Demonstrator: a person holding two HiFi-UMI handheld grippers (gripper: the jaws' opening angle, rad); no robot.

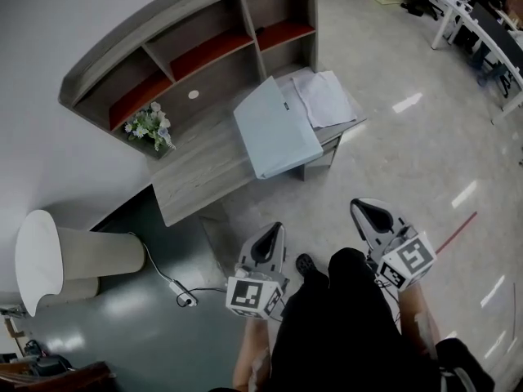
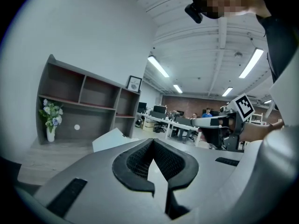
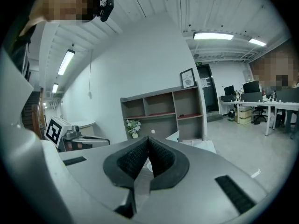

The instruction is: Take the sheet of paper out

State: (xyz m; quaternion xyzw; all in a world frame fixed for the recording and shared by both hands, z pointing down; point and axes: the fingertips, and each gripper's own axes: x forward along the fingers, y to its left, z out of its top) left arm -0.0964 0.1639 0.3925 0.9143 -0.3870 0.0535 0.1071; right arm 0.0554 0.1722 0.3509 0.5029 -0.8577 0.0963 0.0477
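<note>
At nine o'clock I saw a white round pedestal (image 1: 49, 260), with a cable (image 1: 163, 280) trailing on the floor beside it. At eleven, a flower vase (image 1: 149, 127) sat on the table (image 1: 196, 178) below the shelf unit (image 1: 204, 47). A pale blue flat panel (image 1: 274, 129) lay at twelve, and the sheet of paper (image 1: 324, 98) was just beside it toward one o'clock. My left tongs (image 1: 275, 229) and right tongs (image 1: 360, 208) were fully closed on nothing, well short of the table.
</note>
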